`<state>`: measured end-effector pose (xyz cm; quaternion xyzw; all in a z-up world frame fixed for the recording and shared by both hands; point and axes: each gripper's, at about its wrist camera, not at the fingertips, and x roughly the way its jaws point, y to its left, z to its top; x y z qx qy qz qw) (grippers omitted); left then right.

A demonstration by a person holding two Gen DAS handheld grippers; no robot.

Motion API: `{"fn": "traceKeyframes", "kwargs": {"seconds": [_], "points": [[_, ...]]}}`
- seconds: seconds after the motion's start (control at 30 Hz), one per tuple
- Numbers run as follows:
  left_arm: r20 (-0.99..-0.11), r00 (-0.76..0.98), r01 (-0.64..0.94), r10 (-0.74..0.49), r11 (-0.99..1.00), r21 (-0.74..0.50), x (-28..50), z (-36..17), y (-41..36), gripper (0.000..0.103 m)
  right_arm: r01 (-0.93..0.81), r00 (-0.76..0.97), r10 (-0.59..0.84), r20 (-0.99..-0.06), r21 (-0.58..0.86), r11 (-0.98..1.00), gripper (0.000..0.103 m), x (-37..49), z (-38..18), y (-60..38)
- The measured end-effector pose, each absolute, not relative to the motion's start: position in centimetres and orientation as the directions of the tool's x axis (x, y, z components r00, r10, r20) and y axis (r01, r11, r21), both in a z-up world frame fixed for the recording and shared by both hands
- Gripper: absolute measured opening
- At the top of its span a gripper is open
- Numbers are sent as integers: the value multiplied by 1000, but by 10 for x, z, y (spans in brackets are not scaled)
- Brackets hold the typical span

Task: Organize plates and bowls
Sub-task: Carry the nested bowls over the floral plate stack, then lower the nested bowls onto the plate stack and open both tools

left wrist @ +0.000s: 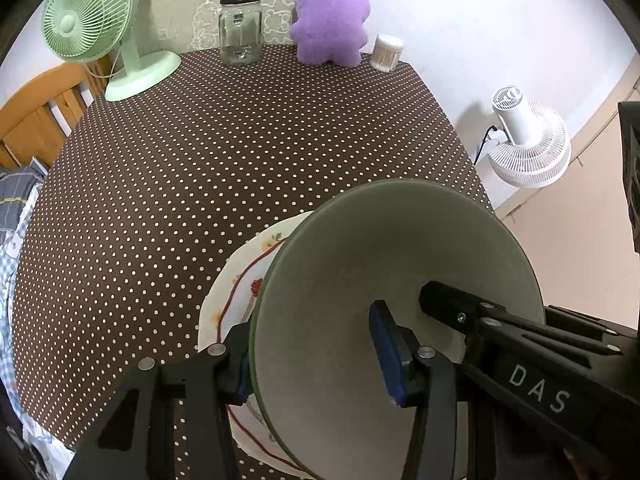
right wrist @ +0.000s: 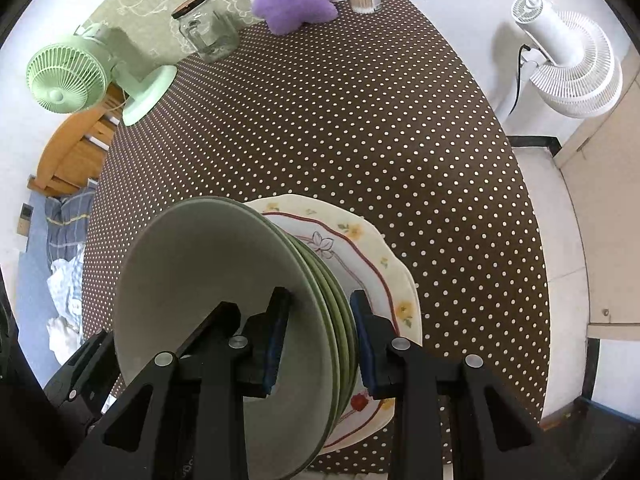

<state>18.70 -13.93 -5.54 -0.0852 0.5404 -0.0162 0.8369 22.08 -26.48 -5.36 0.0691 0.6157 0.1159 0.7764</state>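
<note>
Both grippers are clamped on the same stack of green plates (right wrist: 224,304). Right gripper (right wrist: 320,344) has its jaws narrow across the stack's right rim, 1 pad inside the top plate, the other under the bottom one. Left gripper (left wrist: 316,364) does the same on the left rim, w/ the stack (left wrist: 396,320) filling most of that view. I count approx 4 green rims in the right wrist view, can't be 100% sure. Stack is tilted, open faces aimed up toward the cams, and sits just over 1 floral plate (right wrist: 372,264) lying flat at the near edge of the polka-dot desk (right wrist: 360,120). Further back: 1 green fan (left wrist: 92,20), 1 glass jar (left wrist: 240,28), 1 purple plush (left wrist: 330,18), 1 tub of cotton swabs (left wrist: 386,52). 1 white fan (right wrist: 568,64) off the desk, on the right.
</note>
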Motion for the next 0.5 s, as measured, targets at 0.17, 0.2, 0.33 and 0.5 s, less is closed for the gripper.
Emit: {"fn": "traceKeyframes", "kwargs": {"seconds": [0.17,0.2,0.33,0.5], "points": [[-902,417,-72,-113,985,-157,187,-55,-142,48,-100,216,270,-938,254,962,35,220,-53,-268],[-902,417,-74,-112,985,-157,187,-55,-142,48,-103,218,271,-938,254,962,35,220,-53,-268],[-903,416,-85,-105,984,-154,185,-55,-142,48,-118,220,281,-934,261,958,36,219,-52,-267],[-906,416,-98,-85,986,-137,182,-55,-144,49,-132,222,288,-931,264,955,36,217,-52,-267]]}}
